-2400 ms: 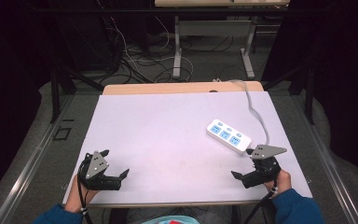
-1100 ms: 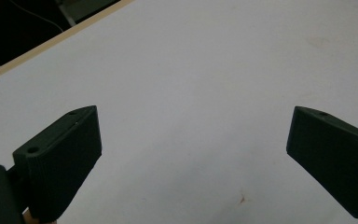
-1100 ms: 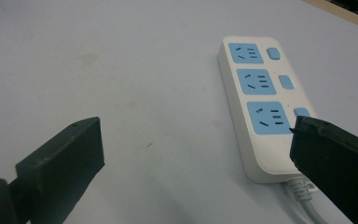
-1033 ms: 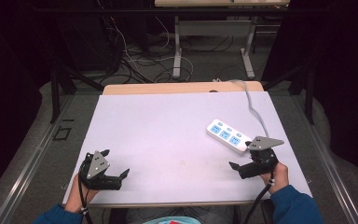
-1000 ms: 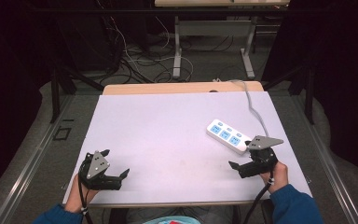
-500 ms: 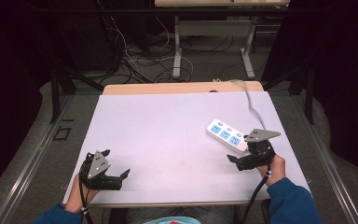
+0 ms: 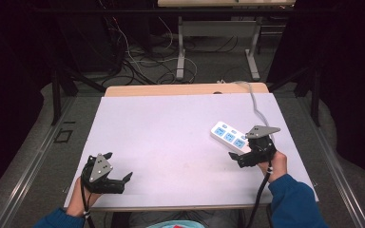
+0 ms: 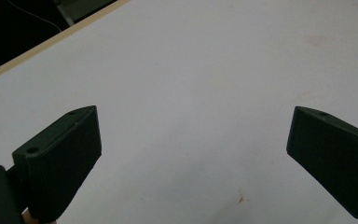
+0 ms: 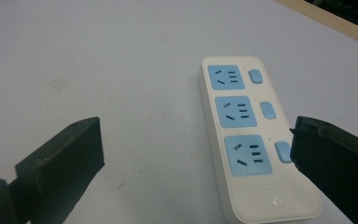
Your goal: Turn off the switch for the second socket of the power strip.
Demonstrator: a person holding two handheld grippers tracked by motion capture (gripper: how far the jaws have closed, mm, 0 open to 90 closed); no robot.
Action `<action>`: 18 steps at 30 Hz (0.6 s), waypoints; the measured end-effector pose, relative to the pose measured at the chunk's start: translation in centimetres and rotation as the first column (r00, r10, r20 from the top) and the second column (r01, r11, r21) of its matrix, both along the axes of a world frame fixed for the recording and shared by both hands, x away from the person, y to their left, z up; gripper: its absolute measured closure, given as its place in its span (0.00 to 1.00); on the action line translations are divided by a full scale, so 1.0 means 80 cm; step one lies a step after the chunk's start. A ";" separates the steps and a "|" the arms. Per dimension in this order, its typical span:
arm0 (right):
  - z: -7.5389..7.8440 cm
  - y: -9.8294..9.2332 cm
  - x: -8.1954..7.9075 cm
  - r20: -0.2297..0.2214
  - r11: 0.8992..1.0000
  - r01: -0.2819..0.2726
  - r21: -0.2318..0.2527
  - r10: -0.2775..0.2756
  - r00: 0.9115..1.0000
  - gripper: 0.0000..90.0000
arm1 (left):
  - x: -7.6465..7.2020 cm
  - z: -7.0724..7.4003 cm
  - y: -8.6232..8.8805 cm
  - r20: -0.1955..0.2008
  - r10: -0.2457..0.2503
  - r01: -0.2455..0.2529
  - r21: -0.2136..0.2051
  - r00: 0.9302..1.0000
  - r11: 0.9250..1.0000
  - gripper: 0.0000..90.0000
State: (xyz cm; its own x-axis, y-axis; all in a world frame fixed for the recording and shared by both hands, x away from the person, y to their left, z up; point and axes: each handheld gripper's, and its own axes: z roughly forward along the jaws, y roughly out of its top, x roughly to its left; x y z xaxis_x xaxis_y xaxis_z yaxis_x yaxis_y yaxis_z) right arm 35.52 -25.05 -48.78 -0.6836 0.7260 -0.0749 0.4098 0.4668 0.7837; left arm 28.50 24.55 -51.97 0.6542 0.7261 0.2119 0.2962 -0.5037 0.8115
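1. High view: the left hand-held gripper (image 7: pixel 123 179) sits at the near left of the white worktop (image 7: pixel 171 133), jaws apart over bare surface.
2. Mid-worktop is plain white.
3. The white power strip (image 7: pixel 229 137) with three blue sockets lies flat at the right, its cable trailing to the far edge.
4. The right hand-held gripper (image 7: pixel 235 159) is just beside the strip's near end, jaws spread wide, not touching it.

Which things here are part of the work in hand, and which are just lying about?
In the work:
- power strip, white with three blue sockets
- right tongs, open, reaching at it

Lying about:
- left tongs, open over bare table
- cables on the floor beyond the table
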 end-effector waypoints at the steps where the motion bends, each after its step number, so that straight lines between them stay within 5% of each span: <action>1: 0.000 0.001 0.001 -0.003 1.000 0.001 0.003 -0.001 1.000 0.02 | 0.000 0.000 0.000 0.000 0.000 0.000 0.000 1.000 1.000 0.03; 18: 0.001 0.005 0.035 -0.028 1.000 0.016 0.005 -0.016 0.999 0.01 | -0.001 0.000 0.000 0.006 0.000 0.000 -0.013 1.000 1.000 0.03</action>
